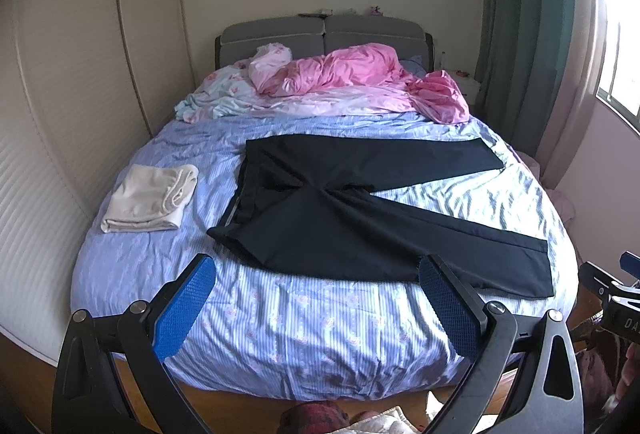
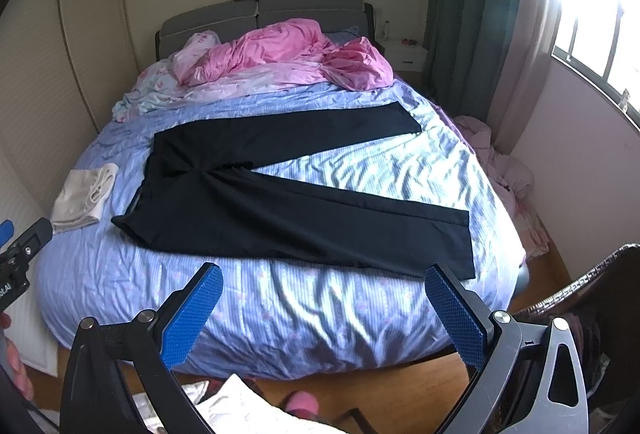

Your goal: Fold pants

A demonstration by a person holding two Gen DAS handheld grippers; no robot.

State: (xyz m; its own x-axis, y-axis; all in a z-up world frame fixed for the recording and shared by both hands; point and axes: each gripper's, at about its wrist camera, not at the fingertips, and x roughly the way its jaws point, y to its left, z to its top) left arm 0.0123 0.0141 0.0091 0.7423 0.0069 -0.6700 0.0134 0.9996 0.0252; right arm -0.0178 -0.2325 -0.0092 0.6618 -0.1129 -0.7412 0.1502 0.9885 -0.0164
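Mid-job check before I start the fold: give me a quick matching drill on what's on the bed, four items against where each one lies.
Items:
1. black pants
2. folded white cloth
3. pink bedding
4. left gripper

Places or states:
A. bunched by the headboard
B. spread flat, legs apart in a V
C. open, off the near bed edge
D. left of the waistband, on the blue sheet

Pairs: 1-B, 2-D, 3-A, 4-C
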